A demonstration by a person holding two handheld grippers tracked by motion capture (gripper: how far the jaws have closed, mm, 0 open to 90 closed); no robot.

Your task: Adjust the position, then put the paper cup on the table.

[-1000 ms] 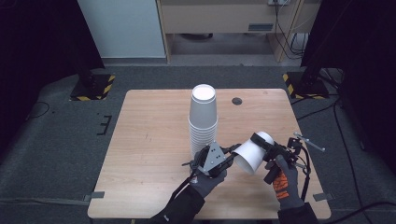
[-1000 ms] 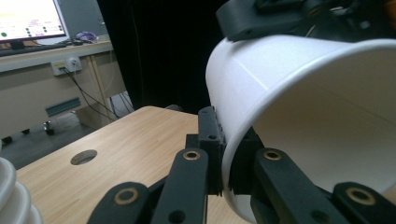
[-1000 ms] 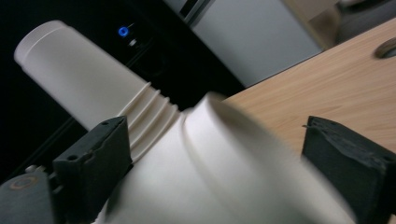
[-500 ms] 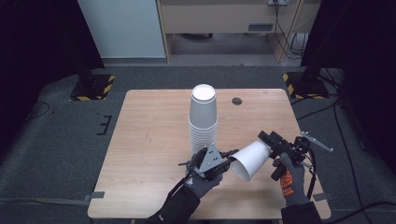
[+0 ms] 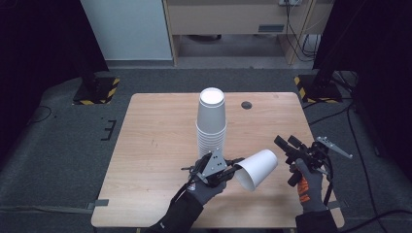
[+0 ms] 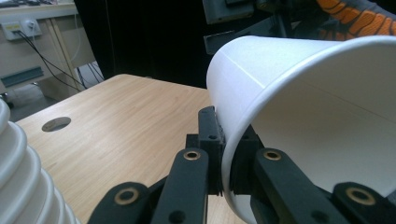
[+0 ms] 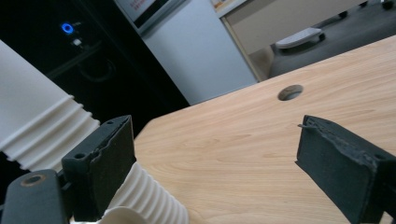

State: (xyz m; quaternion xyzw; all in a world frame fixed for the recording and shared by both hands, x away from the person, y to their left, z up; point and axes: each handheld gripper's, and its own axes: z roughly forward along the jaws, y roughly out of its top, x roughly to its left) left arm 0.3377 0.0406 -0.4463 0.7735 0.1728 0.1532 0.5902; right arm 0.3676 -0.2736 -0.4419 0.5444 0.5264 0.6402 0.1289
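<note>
- Paper cup (image 5: 256,168), high view: held on its side above the near worktop (image 5: 155,145), just right of the cup stack (image 5: 211,121). Long axis runs near level, mouth toward the left hand-held gripper (image 5: 232,170), base up and right toward the right hand-held gripper (image 5: 286,144).
- Left gripper view: the left hand-held gripper (image 6: 224,161) is clenched on the paper cup (image 6: 303,98) rim, one pad inside the wall, one outside.
- Right gripper view: the right hand-held gripper (image 7: 215,158) is released, jaws wide, nothing between them; the cup stack (image 7: 46,121) stands beside its left jaw.
- Judged step: one cup separated and carried by the left alone. The next move calls for turning it upright or inverted before setting it down or stacking.
</note>
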